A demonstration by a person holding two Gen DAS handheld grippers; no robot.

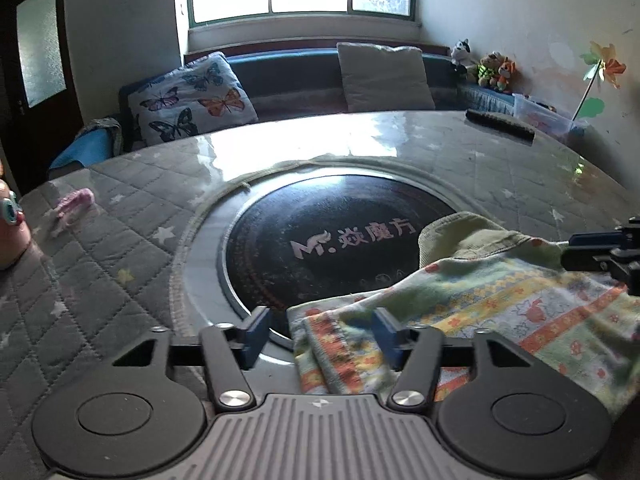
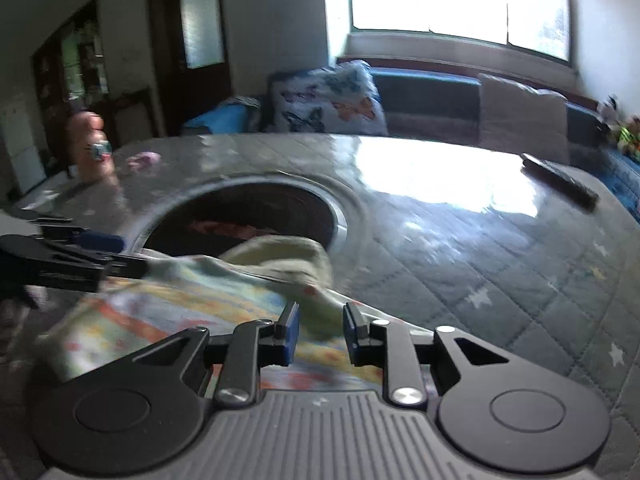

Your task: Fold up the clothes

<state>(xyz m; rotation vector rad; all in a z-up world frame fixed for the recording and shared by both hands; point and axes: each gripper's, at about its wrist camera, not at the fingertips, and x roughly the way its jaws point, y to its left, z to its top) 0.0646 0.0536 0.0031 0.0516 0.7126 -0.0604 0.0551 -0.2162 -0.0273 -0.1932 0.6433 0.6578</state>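
Observation:
A small patterned garment [image 1: 500, 300] in green, yellow and orange lies on the round table, partly over the dark centre disc [image 1: 320, 240]. My left gripper [image 1: 322, 338] is open, its blue pads on either side of the garment's near left corner. My right gripper [image 2: 318, 334] is open, its pads just above the garment [image 2: 180, 312] near its green collar edge. It also shows at the right edge of the left wrist view [image 1: 600, 252]. The left gripper shows at the left of the right wrist view [image 2: 80, 256]. The right wrist view is blurred.
The table has a grey quilted cover [image 1: 100, 248] under glossy plastic. A pink cloth [image 1: 72, 204] lies at far left, a dark remote [image 1: 500, 125] at far right. A person's hand [image 2: 90, 148] rests near the left edge. A sofa with cushions [image 1: 192, 96] stands behind.

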